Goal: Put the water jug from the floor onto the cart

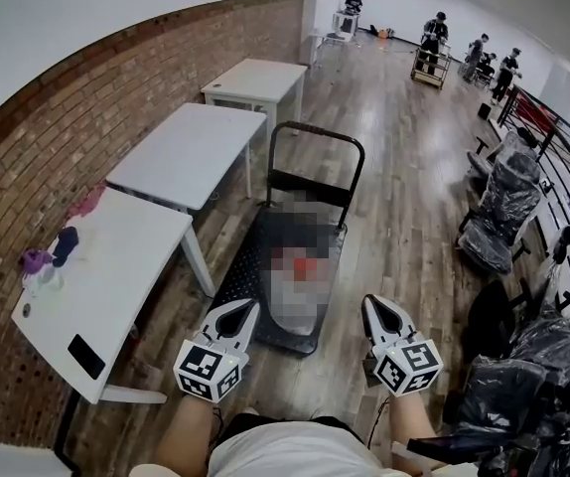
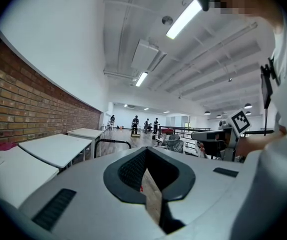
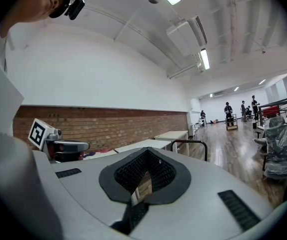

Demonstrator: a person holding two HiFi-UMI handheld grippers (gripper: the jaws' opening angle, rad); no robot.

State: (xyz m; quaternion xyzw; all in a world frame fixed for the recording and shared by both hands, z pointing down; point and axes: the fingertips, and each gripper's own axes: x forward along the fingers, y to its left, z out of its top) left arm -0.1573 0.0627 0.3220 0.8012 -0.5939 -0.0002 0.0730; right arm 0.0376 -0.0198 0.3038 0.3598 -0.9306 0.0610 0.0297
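Observation:
A black platform cart (image 1: 253,258) stands on the wood floor ahead of me, its looped push handle (image 1: 315,133) at the far end. On its deck lies a pale water jug (image 1: 300,288) with a red cap, blurred in the head view. My left gripper (image 1: 237,313) and right gripper (image 1: 377,309) are held level on either side of the cart's near end, apart from the jug. Both are shut with nothing between their jaws. The left gripper view (image 2: 146,170) and the right gripper view (image 3: 142,178) look over the tables; the cart handle (image 3: 199,142) shows there, the jug does not.
Three white tables (image 1: 191,152) line the brick wall at left; the nearest carries small purple and pink items (image 1: 52,251). Plastic-wrapped office chairs (image 1: 503,212) and a railing stand at right. Far down the hall, people work round another cart (image 1: 429,63).

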